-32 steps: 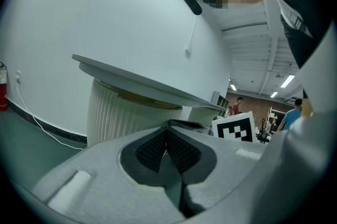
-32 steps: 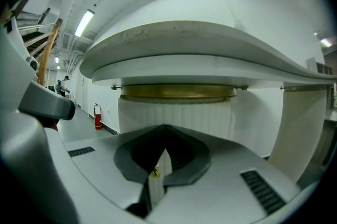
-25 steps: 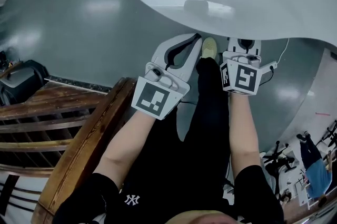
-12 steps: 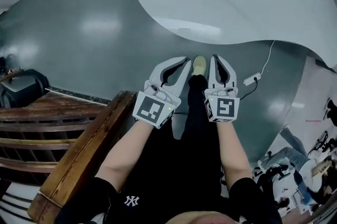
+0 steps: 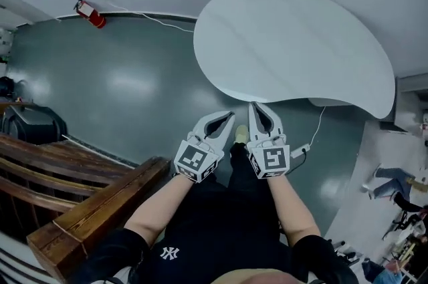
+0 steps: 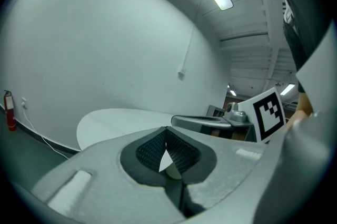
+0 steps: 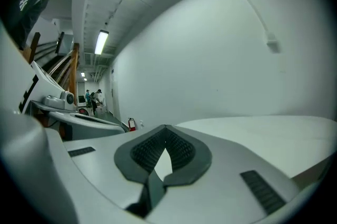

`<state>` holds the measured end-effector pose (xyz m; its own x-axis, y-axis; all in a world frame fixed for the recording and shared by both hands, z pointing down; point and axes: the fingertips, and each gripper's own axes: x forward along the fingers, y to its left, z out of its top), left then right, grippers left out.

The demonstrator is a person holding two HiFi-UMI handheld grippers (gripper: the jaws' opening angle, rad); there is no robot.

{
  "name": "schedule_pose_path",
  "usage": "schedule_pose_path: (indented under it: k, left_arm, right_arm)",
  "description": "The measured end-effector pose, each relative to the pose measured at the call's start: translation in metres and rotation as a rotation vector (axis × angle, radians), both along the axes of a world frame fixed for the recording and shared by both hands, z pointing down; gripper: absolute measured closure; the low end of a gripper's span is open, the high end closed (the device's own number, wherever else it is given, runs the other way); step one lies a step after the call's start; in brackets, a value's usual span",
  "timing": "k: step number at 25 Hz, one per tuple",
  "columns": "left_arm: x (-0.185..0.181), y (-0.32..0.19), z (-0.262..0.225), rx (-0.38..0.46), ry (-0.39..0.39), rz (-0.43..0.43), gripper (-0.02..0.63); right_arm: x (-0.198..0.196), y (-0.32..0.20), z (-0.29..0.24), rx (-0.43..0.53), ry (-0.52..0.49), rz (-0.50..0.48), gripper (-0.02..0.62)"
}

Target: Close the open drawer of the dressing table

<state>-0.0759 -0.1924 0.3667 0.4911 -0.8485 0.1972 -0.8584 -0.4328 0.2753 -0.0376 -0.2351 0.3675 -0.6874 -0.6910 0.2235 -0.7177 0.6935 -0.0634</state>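
Observation:
No open drawer shows in any view. A brown wooden piece of furniture (image 5: pixel 93 202) with slatted rails fills the lower left of the head view. My left gripper (image 5: pixel 231 117) and right gripper (image 5: pixel 254 105) are held side by side in front of the person's body, over the grey floor. Both are shut with nothing between their jaws. In the left gripper view the left gripper (image 6: pixel 167 130) has its tips meeting, and the right gripper (image 6: pixel 210 122) lies beside it. The right gripper view shows the right gripper (image 7: pixel 165 128) pointing at a white wall.
A large white rounded table (image 5: pixel 294 49) stands just ahead of the grippers. A cable with a power strip (image 5: pixel 304 149) lies on the floor under its edge. A red fire extinguisher (image 5: pixel 90 14) sits by the far wall. A dark chair (image 5: pixel 30 125) stands at the left.
The head view has swung up and back, so the white table now shows whole. Both grippers have drawn closer together and look smaller. The wooden furniture has slid lower left.

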Motion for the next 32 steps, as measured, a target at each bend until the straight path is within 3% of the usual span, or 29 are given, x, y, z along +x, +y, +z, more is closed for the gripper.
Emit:
schedule_pose_path:
  k: [10,21,32]
  left_arm:
    - [-0.011,0.008,-0.098,0.116,0.001,-0.015,0.597]
    - [-0.008,0.016,-0.145,0.165,0.013,0.025,0.597]
    - [-0.004,0.019,-0.16,0.191,0.019,0.028,0.597]
  right_arm:
    - [-0.013,0.025,-0.095,0.091,-0.043,-0.042,0.58]
    - [-0.015,0.039,-0.144,0.149,-0.068,-0.014,0.58]
    - [-0.014,0.043,-0.163,0.18,-0.069,-0.014,0.581]
